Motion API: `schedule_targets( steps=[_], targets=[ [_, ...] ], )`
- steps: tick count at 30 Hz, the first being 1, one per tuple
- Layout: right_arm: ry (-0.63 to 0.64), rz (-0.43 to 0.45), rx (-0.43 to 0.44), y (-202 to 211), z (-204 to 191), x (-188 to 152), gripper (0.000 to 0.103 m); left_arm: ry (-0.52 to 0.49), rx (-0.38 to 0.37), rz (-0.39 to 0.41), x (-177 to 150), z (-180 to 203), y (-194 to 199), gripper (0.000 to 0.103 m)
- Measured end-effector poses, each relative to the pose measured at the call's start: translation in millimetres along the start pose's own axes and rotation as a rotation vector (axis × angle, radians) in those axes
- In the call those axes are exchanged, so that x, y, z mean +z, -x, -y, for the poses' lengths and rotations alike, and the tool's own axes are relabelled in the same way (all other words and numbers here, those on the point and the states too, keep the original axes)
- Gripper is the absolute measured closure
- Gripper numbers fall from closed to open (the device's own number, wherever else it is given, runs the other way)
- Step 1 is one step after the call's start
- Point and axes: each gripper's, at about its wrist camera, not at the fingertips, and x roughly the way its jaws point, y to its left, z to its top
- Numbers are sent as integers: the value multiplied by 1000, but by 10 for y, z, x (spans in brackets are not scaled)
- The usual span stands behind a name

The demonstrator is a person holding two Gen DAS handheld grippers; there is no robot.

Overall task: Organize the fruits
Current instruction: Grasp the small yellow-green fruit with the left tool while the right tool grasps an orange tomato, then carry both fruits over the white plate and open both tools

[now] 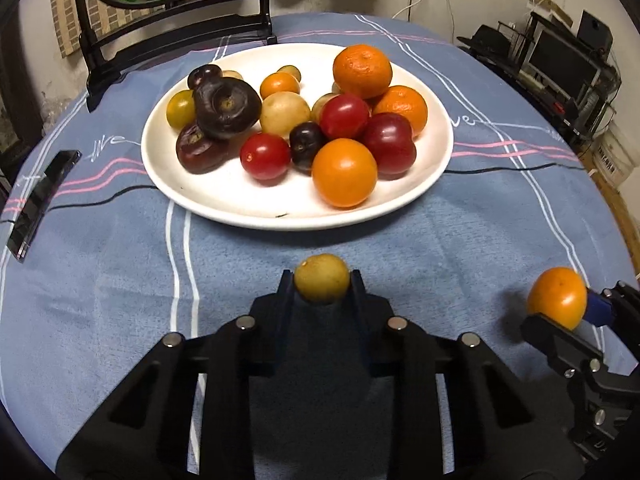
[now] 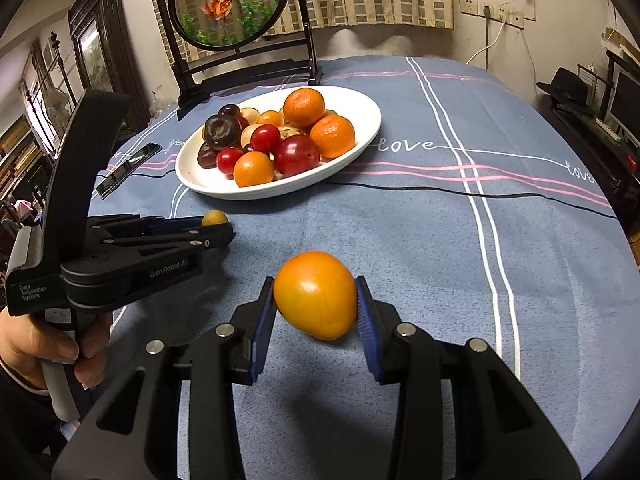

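A: What can't you make out?

B: The plate (image 1: 400,204) holds a heap, so the fruits at the back are half hidden behind the front ones; I can't name those. The round screen (image 2: 230,4) behind is cut off at the top in the left view. The phone (image 1: 40,196) lies at the cloth's (image 1: 120,280) left edge, dark and blurred.

A: And the hands?

B: Only one hand (image 2: 48,348) shows, low at the left in the right view, wrapped round the handle. Both tools tilt down toward the cloth, side by side, near the plate but apart from it.

A: The left gripper (image 1: 322,280)?

B: Closed on a small yellow fruit (image 1: 322,279), pads pressing both sides, just short of the plate's near rim.

A: The right gripper (image 2: 316,300)?

B: Its blue pads clamp an orange fruit (image 2: 316,295), held above the cloth with a shadow beneath.
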Motion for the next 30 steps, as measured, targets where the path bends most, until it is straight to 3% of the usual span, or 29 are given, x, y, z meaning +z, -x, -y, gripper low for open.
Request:
schedule_targets(
  steps=[12,18,30],
  targets=[
    [16,33,4,134,-119,69,64,25,-50,82,26,-182,446,75],
    [42,70,16,171,-241,264,64,23,-65,135,116,-286,671,75],
    [64,118,49,5,-433,774,64,43,-78,132,375,-388,467,75]
  ],
)
